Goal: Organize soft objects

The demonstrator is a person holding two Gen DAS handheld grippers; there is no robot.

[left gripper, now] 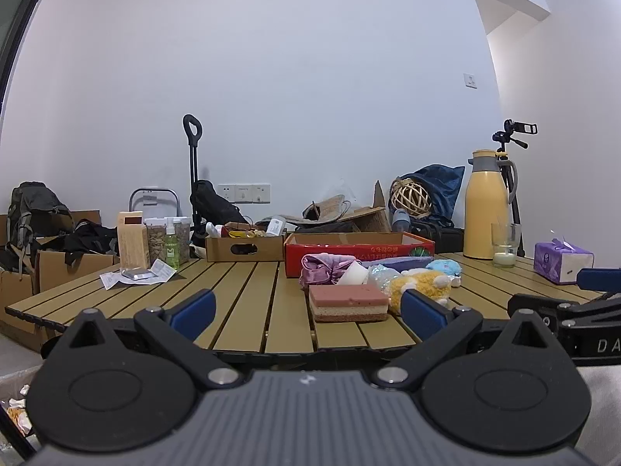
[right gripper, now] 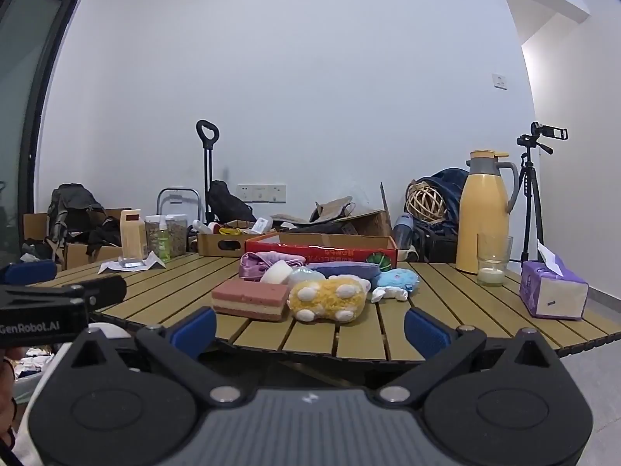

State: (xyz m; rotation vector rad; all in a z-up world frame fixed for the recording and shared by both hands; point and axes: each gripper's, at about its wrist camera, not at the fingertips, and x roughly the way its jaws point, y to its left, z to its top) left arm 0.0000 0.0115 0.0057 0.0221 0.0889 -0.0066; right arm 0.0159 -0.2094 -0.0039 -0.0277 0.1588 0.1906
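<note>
The soft objects lie bunched near the middle of the slatted table: a layered pink sponge nearest us, a yellow plush toy touching its right end, a white foam round, a purple cloth bundle, a flat purple pad and a blue plush behind. We read the open red cardboard box just behind the pile as their likely destination, since it stands empty-topped within easy reach. We hold the left gripper and the right gripper at the near table edge, both with jaws spread wide and nothing between them, level with the pile, ready for a first approach. The yellow thermos, candle glass and tissue pack stand well apart on the right.
</note>
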